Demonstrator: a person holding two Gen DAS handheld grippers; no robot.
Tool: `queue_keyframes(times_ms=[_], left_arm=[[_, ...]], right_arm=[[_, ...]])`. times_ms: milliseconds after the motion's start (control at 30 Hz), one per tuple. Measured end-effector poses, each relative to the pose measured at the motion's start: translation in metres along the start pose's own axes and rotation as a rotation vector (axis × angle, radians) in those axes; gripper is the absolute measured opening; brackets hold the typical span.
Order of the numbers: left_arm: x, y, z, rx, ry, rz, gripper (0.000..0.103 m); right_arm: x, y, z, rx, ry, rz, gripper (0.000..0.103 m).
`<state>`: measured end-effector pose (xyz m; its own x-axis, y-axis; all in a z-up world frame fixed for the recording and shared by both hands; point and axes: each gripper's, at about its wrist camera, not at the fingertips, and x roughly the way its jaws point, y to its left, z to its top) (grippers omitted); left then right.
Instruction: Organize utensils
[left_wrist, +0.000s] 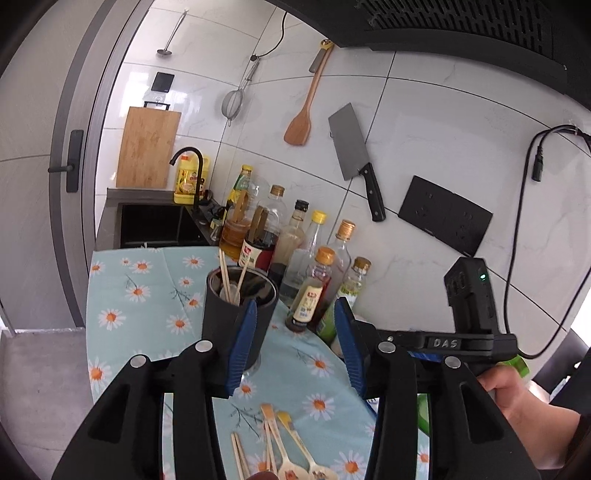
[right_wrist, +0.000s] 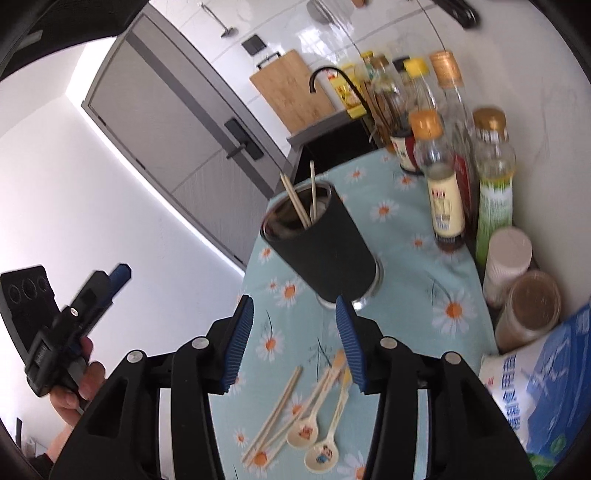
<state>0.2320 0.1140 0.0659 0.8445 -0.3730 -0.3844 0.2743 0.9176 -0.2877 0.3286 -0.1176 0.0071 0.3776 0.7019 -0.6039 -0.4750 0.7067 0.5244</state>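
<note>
A black utensil cup (left_wrist: 236, 310) (right_wrist: 325, 247) stands on the daisy-print cloth with a few chopsticks (left_wrist: 231, 278) (right_wrist: 301, 201) sticking out of it. On the cloth nearer to me lie two cream spoons (right_wrist: 314, 439) (left_wrist: 295, 458) and loose chopsticks (right_wrist: 275, 415) (left_wrist: 238, 458). My left gripper (left_wrist: 295, 343) hovers open just short of the cup, with nothing between its blue pads. My right gripper (right_wrist: 295, 345) is open and empty above the spoons and loose chopsticks, the cup just beyond it.
Several sauce and oil bottles (left_wrist: 310, 258) (right_wrist: 443, 184) crowd the wall side. Jars (right_wrist: 528, 310) and a blue-white bag (right_wrist: 546, 384) sit at the right. Beyond the cloth (left_wrist: 147, 295) are a sink (left_wrist: 155, 225), a black tap (left_wrist: 192, 162) and a cutting board (left_wrist: 147, 147). A cleaver (left_wrist: 351, 147) hangs on the wall.
</note>
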Motion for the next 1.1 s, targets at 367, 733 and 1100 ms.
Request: queue_keyframes(times_ms=[367,733,1100], left_arm=[[-0.027,0.003,-0.057,-0.074,0.134,-0.028,0.057],[-0.030,0.016,-0.121,-0.176,0.267,-0.042,0.057],[-0.029,0.017,-0.152,-0.228,0.339,-0.065,0.057]], right_arm=[[0.038,-0.036,-0.069,0.104,0.278,0.004,0.047],[0.087,-0.044,-0.099,0.097,0.457,-0.032,0.047],[0.110,-0.065,-0.108,0.211,0.520,0.085,0.042]])
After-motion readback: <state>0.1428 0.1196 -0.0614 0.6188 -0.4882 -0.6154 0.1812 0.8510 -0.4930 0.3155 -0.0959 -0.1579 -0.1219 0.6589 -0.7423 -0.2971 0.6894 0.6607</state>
